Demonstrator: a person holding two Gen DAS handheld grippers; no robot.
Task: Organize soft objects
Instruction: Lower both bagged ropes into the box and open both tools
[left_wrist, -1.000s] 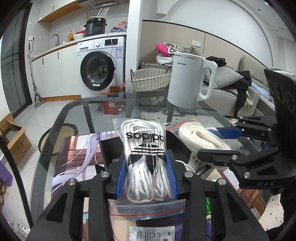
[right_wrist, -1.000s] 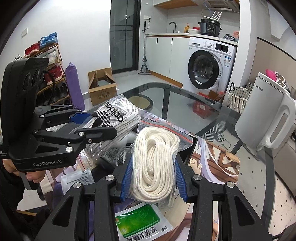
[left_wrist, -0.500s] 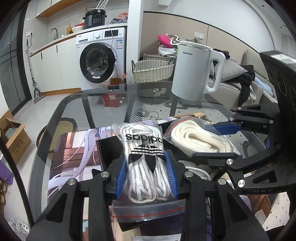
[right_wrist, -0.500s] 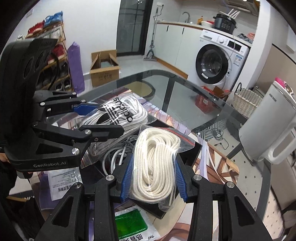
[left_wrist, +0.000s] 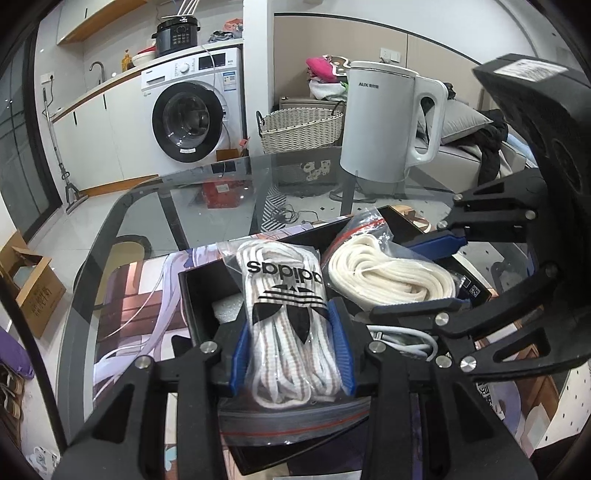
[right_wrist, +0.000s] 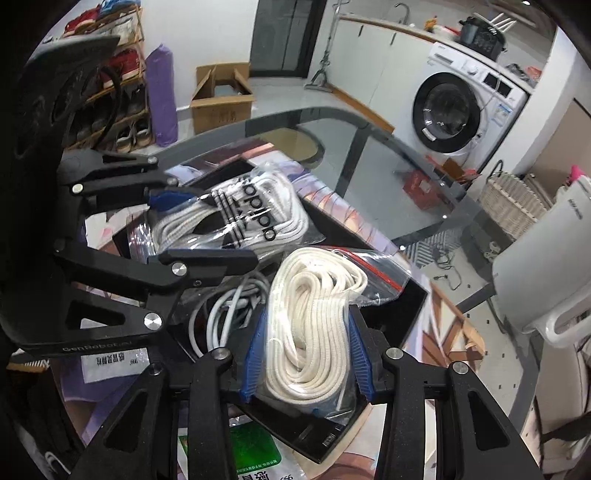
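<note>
My left gripper is shut on a clear zip bag of white laces with a black logo. That bag hangs over the left part of an open black box. Close beside it on the right, my right gripper is shut on a zip bag of cream rope, held over the same black box. A coiled white cable lies inside the box under the two bags. Each gripper shows in the other's view: the right gripper, the left gripper.
The box sits on a printed mat on a glass table. A white kettle stands at the table's far side. A green packet and a white packet lie near the box.
Both grippers have come down and forward with their bags, which now hang lower over the black box. The right gripper has rolled a little. Neither grip has changed.
</note>
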